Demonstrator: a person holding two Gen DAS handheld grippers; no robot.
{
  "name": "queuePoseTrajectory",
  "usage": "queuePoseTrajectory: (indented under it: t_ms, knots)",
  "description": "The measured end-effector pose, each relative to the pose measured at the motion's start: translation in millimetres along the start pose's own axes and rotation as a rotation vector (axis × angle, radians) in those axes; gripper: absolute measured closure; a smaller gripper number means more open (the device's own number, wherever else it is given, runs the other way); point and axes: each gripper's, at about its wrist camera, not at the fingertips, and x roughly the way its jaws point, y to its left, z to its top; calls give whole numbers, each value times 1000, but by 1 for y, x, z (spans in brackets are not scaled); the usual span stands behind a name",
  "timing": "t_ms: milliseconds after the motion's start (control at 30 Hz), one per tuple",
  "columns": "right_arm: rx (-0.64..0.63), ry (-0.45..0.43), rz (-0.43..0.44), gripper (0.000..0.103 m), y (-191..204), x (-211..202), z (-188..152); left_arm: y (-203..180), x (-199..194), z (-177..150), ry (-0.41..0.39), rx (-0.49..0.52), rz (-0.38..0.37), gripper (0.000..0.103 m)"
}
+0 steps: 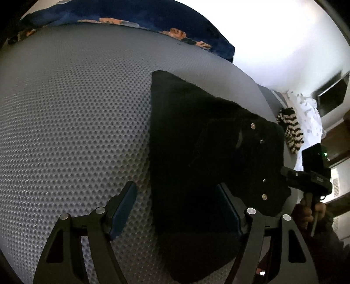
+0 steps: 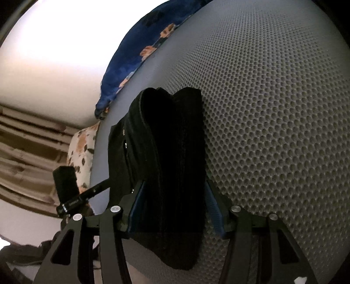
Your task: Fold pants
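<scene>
The black pants (image 1: pixel 196 153) lie folded into a compact stack on the grey dimpled mattress (image 1: pixel 76 131), near its edge. My left gripper (image 1: pixel 178 207) is open above them, its right finger over the fabric, its left finger over bare mattress. The right wrist view shows the folded pants (image 2: pixel 172 163) from the end. My right gripper (image 2: pixel 174 207) is open, with its fingers standing on either side of the stack. The right gripper body (image 1: pixel 312 172) shows at the right of the left wrist view, the left one (image 2: pixel 70 187) at the left of the right wrist view.
A dark blue floral blanket (image 1: pixel 135 13) lies along the far side of the mattress and also shows in the right wrist view (image 2: pixel 140 50). A striped cloth (image 1: pixel 289 129) and white bedding (image 1: pixel 310 113) lie past the mattress edge. A floral pillow (image 2: pixel 82 150) sits beside it.
</scene>
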Motion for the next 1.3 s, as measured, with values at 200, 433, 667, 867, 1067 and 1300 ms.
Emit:
queuePoseTrajectory:
  t_ms: [200,433,667,867,1067,1300]
  knots:
    - [-17,22,46,54,-3,8,13,-8,9,8,14,19,-56,34]
    - [-49,44,88,58,4,28,32,-5,15,20,-8,-20,-106,35]
    - [-27,-35,11,65,14,27,25,-26,18,16,-40,81,100,63]
    - [-35,-91,-104,74,39,24,20,-43,17,19,-58,139,212,80]
    - [-51,-119,-181,81,68,24,22,-46,4,16,-77,178,239,87]
    - [-80,-103,-185,82,96,35,13,-41,-22,3,-104,183,261,88]
